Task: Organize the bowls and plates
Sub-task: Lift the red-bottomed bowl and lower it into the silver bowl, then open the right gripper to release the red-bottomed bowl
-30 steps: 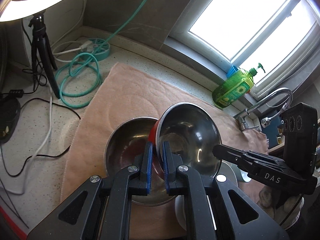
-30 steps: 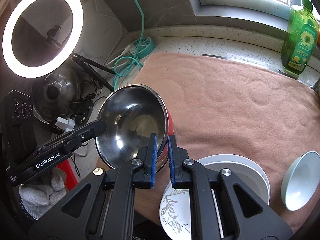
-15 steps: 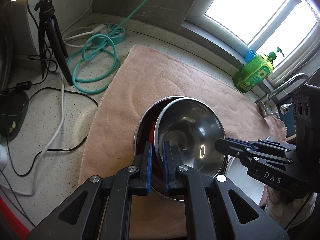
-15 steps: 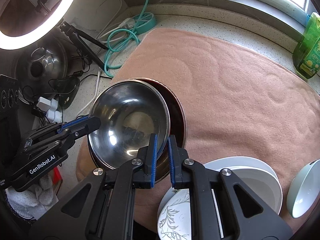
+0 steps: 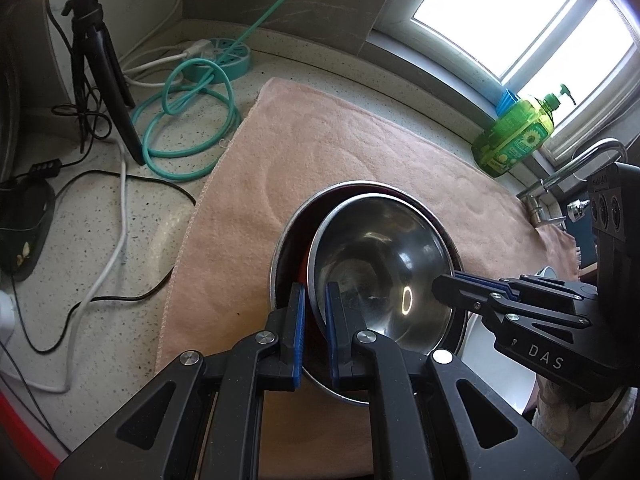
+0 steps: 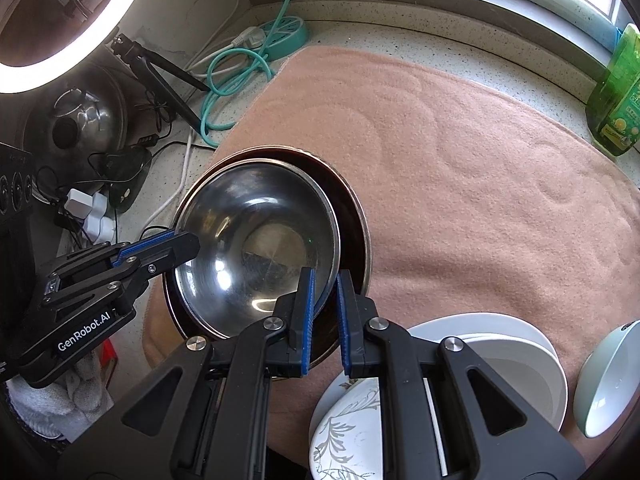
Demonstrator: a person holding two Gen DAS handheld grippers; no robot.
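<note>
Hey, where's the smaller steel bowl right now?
The smaller steel bowl sits nested inside the larger steel bowl at the left end of the pink towel, its rim pinched by the left gripper and right gripper.

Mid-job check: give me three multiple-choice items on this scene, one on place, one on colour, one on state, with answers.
1. Where does the smaller shiny steel bowl sit?
A. inside the larger steel bowl
B. on the white plates
C. on the bare counter

2. What colour is the towel under the bowls?
A. blue
B. pink
C. white

3. How is the right gripper set?
A. wide open above the bowl
B. shut on the smaller bowl's rim
C. resting on the soap bottle

Answers: 1 A, its rim lies within the larger rim. 2 B, pink cloth shows all around. 3 B, the blue pads pinch the rim.
</note>
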